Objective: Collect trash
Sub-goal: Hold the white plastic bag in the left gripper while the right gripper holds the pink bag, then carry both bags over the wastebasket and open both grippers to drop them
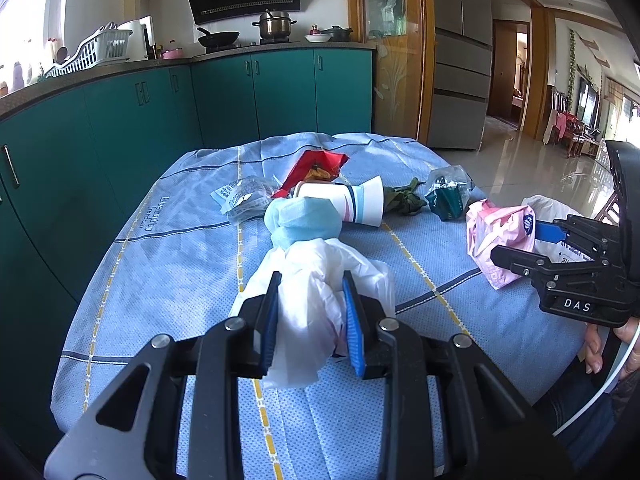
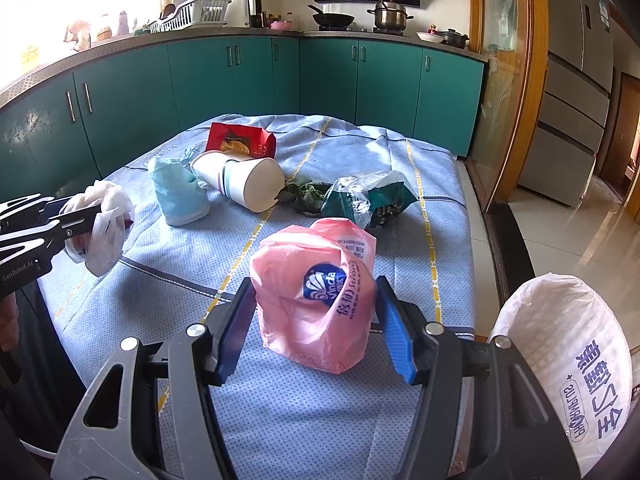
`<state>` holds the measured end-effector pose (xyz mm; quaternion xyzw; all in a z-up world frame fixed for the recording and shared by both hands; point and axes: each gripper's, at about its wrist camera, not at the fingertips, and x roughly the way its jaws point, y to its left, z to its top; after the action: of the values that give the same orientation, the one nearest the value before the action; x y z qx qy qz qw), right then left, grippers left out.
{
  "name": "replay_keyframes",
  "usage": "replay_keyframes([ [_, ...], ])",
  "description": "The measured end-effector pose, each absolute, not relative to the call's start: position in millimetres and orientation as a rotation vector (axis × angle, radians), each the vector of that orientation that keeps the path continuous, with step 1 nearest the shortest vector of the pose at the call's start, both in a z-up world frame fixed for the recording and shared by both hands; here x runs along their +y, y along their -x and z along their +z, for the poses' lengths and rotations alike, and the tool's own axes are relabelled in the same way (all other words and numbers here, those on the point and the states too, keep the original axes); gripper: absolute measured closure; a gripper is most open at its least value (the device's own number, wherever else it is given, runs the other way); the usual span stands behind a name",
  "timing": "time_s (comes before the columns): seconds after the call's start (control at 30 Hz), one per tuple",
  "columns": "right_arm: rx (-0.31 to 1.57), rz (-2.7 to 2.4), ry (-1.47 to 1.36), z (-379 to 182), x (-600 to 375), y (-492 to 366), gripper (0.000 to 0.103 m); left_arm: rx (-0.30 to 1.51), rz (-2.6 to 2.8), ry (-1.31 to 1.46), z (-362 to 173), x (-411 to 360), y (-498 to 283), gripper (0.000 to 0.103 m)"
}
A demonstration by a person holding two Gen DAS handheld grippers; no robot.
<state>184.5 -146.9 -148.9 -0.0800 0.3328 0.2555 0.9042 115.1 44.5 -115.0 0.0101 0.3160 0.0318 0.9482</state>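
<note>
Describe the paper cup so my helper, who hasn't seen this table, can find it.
On the table's blue checked cloth, look mid-table before the red snack wrapper. The white paper cup lies tipped over beside a crumpled blue face mask, the only rigid, striped item there.

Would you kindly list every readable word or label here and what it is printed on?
"Vinda": pink plastic tissue wrapper, between the right gripper's open jaws.
"DAS": right gripper's black body.
"GenRobot.AI": left gripper's black body.
White bin liner bag: print mirrored, unreadable.
Clear wrapper, blue tablecloth: lettering too blurred.
</note>
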Motion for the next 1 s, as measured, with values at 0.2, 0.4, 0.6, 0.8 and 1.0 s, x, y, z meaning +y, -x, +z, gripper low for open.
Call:
replay_keyframes([
  [0.2, 0.687, 0.528, 0.166, -149, -147, -184, 0.043, 0.644, 0.063, -0.023, -114, 44, -116, 0.073],
  [0.4, 0.675, 0.517, 0.167, -146, -150, -181, 0.043, 0.635, 0.067, -0.017, -111, 44, -115, 0.073],
  [0.6, 0.63, 0.477, 0.152, -138, -166, -170, 0.043, 0.602, 0.059, -0.01, -99, 39, -118, 0.073],
  [0.8, 0.569, 0.378, 0.066, -125, -211, -163, 0.043, 0.55, -0.008, -0.001, -77, 15, -130, 0.073],
  [1.0, 0.514, 0.191, -0.051, -115, -278, -159, 0.043, 0.504, -0.108, 0.007, -62, -28, -155, 0.073],
])
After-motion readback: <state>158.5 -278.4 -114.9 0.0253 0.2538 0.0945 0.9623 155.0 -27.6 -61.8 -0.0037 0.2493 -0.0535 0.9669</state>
